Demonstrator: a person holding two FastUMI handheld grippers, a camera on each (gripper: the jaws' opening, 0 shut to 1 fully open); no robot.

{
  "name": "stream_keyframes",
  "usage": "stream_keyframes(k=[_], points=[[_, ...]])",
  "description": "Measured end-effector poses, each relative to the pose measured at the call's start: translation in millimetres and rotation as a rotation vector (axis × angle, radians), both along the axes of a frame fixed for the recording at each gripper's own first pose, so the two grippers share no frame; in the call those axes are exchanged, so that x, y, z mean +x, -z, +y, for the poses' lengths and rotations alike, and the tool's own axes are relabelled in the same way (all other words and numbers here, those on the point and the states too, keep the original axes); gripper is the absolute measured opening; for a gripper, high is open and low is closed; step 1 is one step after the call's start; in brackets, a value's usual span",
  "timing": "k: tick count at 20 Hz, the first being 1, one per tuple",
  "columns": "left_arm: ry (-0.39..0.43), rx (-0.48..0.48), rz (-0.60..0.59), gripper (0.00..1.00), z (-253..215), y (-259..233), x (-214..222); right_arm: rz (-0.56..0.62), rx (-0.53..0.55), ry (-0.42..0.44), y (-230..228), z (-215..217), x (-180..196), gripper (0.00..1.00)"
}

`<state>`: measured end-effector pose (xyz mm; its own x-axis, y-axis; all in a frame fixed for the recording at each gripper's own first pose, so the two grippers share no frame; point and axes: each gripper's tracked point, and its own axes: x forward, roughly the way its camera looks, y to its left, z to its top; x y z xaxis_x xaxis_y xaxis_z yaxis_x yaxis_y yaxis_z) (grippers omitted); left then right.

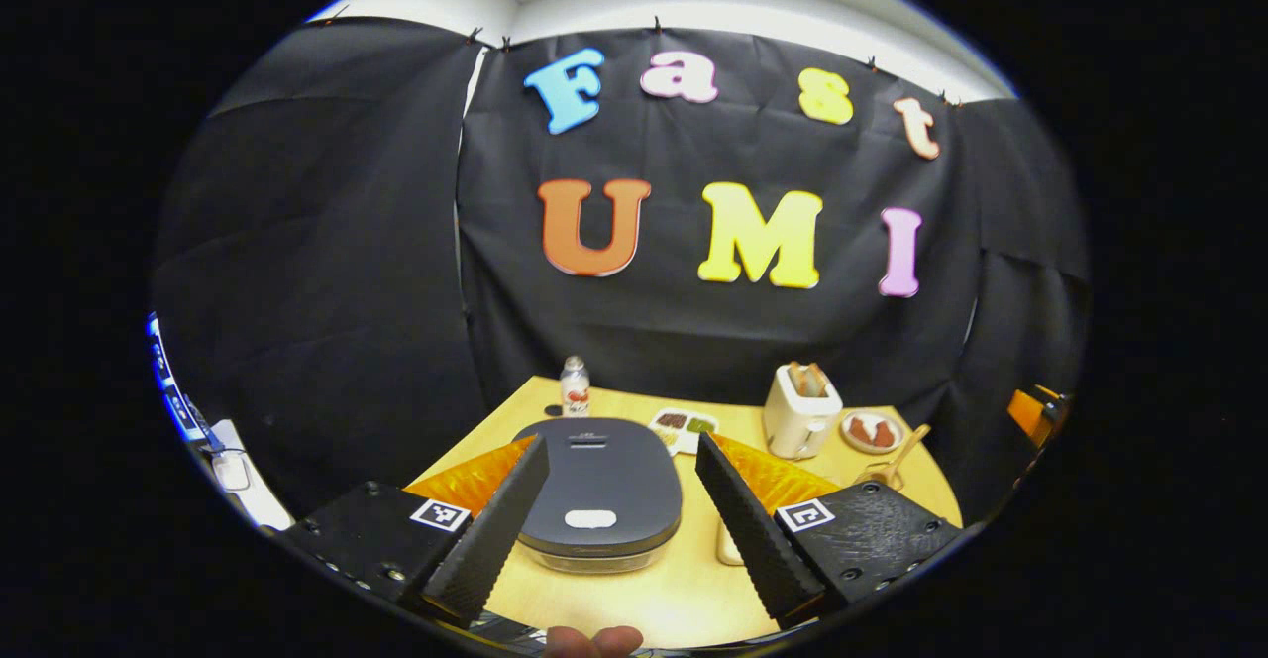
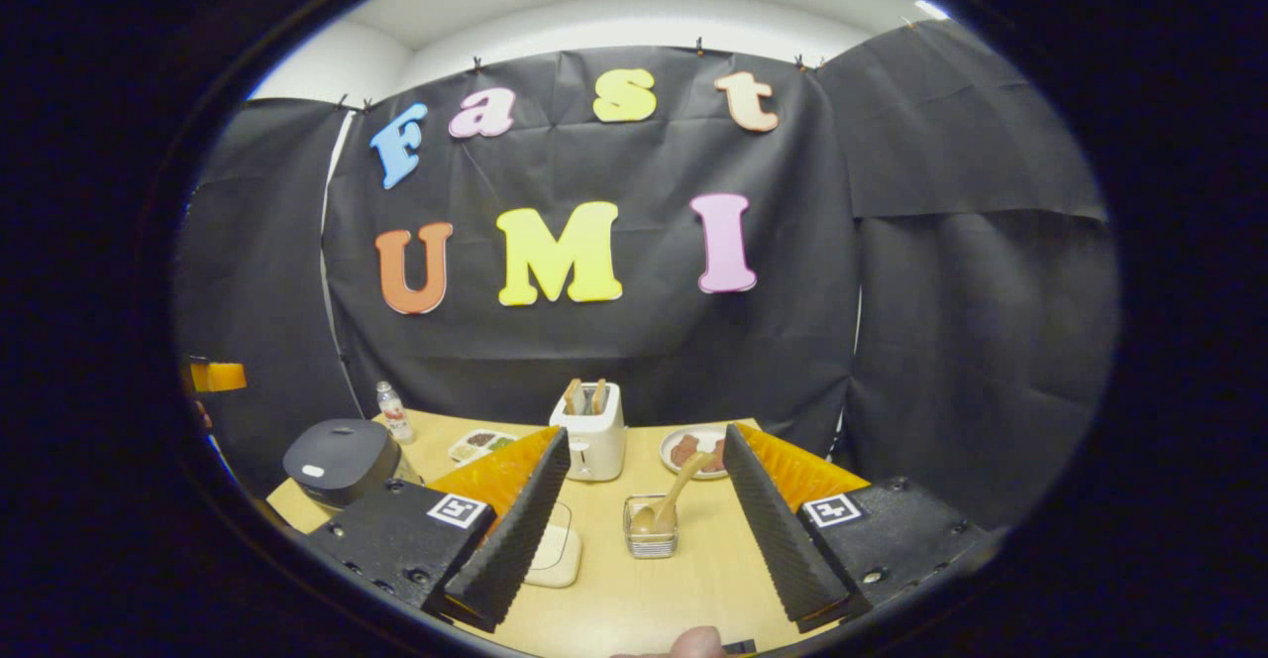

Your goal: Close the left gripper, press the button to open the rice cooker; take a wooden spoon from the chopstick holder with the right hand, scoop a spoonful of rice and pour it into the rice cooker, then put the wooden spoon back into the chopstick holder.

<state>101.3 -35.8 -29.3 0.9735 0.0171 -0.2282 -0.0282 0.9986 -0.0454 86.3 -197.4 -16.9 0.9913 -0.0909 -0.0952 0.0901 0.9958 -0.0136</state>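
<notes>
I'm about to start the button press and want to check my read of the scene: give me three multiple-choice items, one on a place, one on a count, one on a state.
1. Where does the wooden spoon stand?
A. In the chopstick holder
B. On the rice cooker
C. In the toaster

2. How many slices stick up from the toaster?
A. None
B. Two
C. Four

3. How is the rice cooker lid?
A. Up
B. Off, on the table
C. Down

Answers: 1 A, the spoon's bowl sits in the holder, handle leaning out. 2 B, two brown tops show in the slots. 3 C, the lid lies flat on the body, ahead of the open left gripper.
</notes>
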Motion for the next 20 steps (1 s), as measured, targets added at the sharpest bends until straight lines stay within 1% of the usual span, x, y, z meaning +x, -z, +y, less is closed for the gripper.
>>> stream_keyframes(k=[1,2,3,4,5,6,8,9,10,11,12,13,14,15,16,17,19,20], points=[[0.020,-0.008,-0.041,0.97,-2,-5,-16,-0.027,0.003,0.008,-10,4,-16,1.00],[0.039,-0.007,-0.072,0.97,-10,-12,-23,-0.049,-0.001,0.014,-20,9,-29,1.00],[0.053,0.002,-0.091,0.97,-11,-11,-37,-0.065,-0.010,0.017,-26,13,-42,0.93],[0.069,0.011,-0.099,0.87,-16,-10,-47,-0.082,-0.015,0.018,-32,18,-57,0.94],[0.083,0.021,-0.113,0.96,-22,-10,-57,-0.096,-0.021,0.015,-38,25,-71,1.00],[0.095,0.033,-0.127,0.95,-28,-14,-66,-0.108,-0.024,0.011,-41,31,-83,0.94],[0.132,0.052,-0.163,0.95,-43,-18,-84,-0.122,-0.030,0.001,-41,43,-108,0.94],[0.150,0.059,-0.174,0.95,-50,-18,-92,-0.121,-0.029,-0.012,-37,51,-117,1.00],[0.161,0.065,-0.178,0.95,-55,-17,-100,-0.117,-0.030,-0.025,-33,59,-123,1.00],[0.171,0.068,-0.185,0.95,-60,-17,-106,-0.113,-0.035,-0.035,-28,64,-130,0.94],[0.177,0.071,-0.193,0.95,-64,-16,-112,-0.111,-0.041,-0.041,-24,68,-135,1.00],[0.177,0.077,-0.201,0.95,-66,-16,-118,-0.110,-0.042,-0.046,-22,71,-138,0.94],[0.173,0.087,-0.216,0.95,-66,-17,-122,-0.113,-0.039,-0.050,-22,73,-143,0.94],[0.171,0.096,-0.226,0.95,-67,-17,-129,-0.115,-0.037,-0.050,-21,75,-147,1.00],[0.174,0.103,-0.236,0.95,-71,-17,-133,-0.117,-0.037,-0.049,-20,75,-151,0.94],[0.178,0.111,-0.240,0.95,-73,-17,-136,-0.117,-0.036,-0.049,-16,75,-152,0.93],[0.187,0.121,-0.248,0.95,-79,-14,-144,-0.110,-0.035,-0.050,-12,74,-155,0.94],[0.197,0.120,-0.246,0.95,-83,-12,-146,-0.103,-0.034,-0.048,-10,72,-157,1.00]])
